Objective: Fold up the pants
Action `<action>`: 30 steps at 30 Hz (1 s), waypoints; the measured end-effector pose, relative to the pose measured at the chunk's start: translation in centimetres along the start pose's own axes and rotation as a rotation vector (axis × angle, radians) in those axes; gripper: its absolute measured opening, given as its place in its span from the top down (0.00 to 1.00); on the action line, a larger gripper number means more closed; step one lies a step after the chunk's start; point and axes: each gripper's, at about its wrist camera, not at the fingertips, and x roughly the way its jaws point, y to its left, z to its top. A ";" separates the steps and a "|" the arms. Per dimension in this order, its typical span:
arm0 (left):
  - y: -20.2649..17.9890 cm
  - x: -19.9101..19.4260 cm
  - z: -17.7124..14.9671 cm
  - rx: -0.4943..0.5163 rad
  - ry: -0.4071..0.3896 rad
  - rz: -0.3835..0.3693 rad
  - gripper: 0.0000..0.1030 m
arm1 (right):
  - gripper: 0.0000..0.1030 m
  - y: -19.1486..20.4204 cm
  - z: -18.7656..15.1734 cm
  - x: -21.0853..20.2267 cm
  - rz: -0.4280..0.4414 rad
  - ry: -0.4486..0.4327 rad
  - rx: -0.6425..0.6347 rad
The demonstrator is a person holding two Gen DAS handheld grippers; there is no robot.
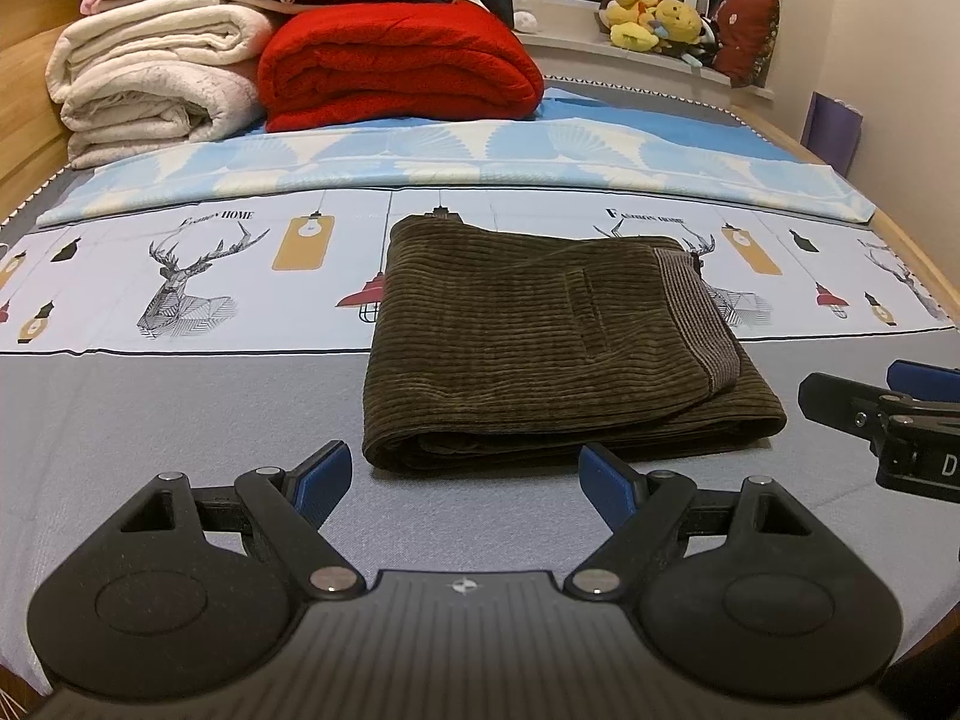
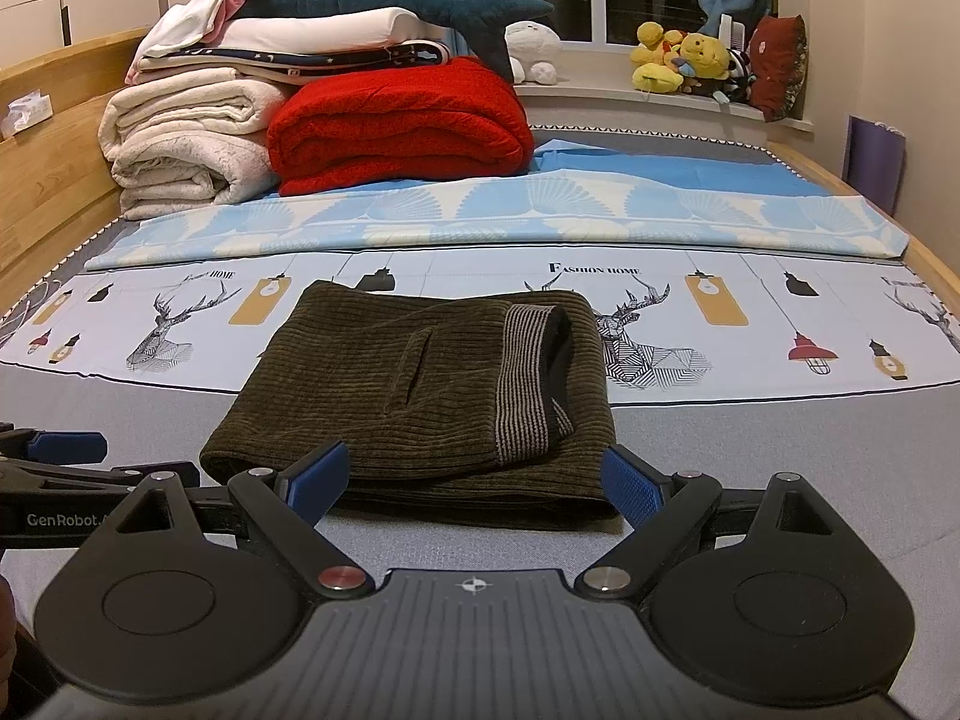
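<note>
Dark olive corduroy pants (image 1: 540, 348) lie folded into a compact stack on the bed, the striped waistband on top toward the right; in the right wrist view the pants (image 2: 420, 384) sit just ahead. My left gripper (image 1: 465, 480) hovers open just short of the stack's near edge, its blue pads empty. My right gripper (image 2: 477, 480) is open too, close to the near edge of the fold, nothing pinched. The right gripper also shows at the right edge of the left wrist view (image 1: 888, 414). The left gripper appears at the left edge of the right wrist view (image 2: 60, 462).
Folded cream blankets (image 1: 156, 78) and a red blanket (image 1: 402, 60) are piled at the head of the bed. A light blue patterned sheet (image 1: 480, 168) lies across behind the pants. Plush toys (image 1: 654, 18) sit on the window sill. A wooden bed frame (image 1: 24, 120) runs along the left.
</note>
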 end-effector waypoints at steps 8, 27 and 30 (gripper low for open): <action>0.0 0.0 -0.1 0.009 0.000 -0.007 0.16 | 0.11 0.0 0.0 0.0 0.000 0.000 0.000; 0.0 0.0 -0.1 0.020 -0.004 -0.017 0.15 | 0.11 0.0 0.0 -0.1 0.001 0.000 -0.009; 0.0 0.0 -0.1 0.020 -0.004 -0.017 0.15 | 0.11 -0.1 0.0 -0.1 0.003 0.001 -0.010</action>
